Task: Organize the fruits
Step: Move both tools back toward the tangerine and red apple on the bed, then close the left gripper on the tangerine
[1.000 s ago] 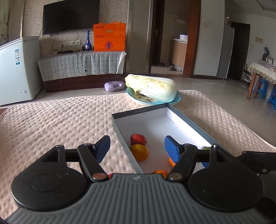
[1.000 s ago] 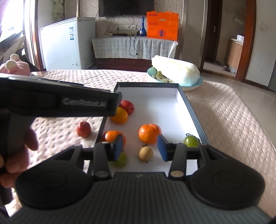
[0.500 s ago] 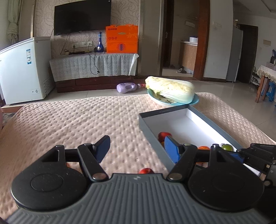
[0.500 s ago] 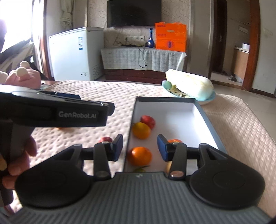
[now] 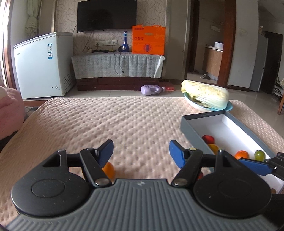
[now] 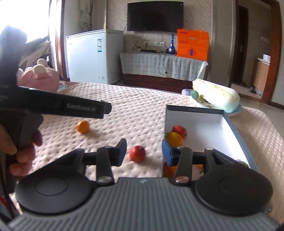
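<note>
Pink dimpled table cover (image 6: 142,113); grey box (image 6: 237,131), white inside; red apple (image 6: 137,153) and orange tangerine (image 6: 82,126); blue finger pads (image 5: 174,152).

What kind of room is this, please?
Most likely a home living room: a wall-mounted television above a cloth-covered cabinet, a white chest freezer beside it, and a doorway to what looks like a kitchen.

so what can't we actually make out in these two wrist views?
- Left wrist: orange fruit on the cloth, half hidden behind the left gripper finger.
- Left wrist: near end of the box, covered by the gripper body.
- Right wrist: orange fruit in the box, behind the right gripper finger; kind unclear.
- Right wrist: freezer label, too small.
</note>
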{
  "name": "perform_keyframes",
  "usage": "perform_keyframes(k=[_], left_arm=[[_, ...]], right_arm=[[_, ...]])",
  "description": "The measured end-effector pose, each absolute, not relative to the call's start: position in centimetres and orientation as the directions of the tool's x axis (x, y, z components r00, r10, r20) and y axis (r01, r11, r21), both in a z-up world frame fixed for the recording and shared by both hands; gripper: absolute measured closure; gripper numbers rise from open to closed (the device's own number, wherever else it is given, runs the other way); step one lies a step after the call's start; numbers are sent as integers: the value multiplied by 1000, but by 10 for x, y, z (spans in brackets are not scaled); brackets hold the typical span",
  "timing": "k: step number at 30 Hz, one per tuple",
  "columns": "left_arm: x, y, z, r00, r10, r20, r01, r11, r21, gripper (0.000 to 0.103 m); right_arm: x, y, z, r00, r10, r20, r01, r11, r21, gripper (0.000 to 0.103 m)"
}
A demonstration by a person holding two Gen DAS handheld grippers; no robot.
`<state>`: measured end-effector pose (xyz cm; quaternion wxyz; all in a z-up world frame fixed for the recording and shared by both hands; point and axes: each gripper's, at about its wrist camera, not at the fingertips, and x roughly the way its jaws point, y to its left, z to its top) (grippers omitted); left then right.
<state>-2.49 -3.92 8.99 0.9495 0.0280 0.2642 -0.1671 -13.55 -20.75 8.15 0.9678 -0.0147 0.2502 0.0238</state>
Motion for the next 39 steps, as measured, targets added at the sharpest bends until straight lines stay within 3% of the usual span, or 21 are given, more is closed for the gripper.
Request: perform_keyframes(k=[14, 39], left_arm=[[-12, -21, 71, 801, -253, -542, 283, 959, -30, 29], [6, -8, 47, 775, -234, -588, 249, 967, -56, 29]], right_arm=[[-134, -172, 70, 848, 102, -520, -145, 988, -44, 57], [-122, -170, 57, 827, -3, -563, -53, 995, -82, 57]])
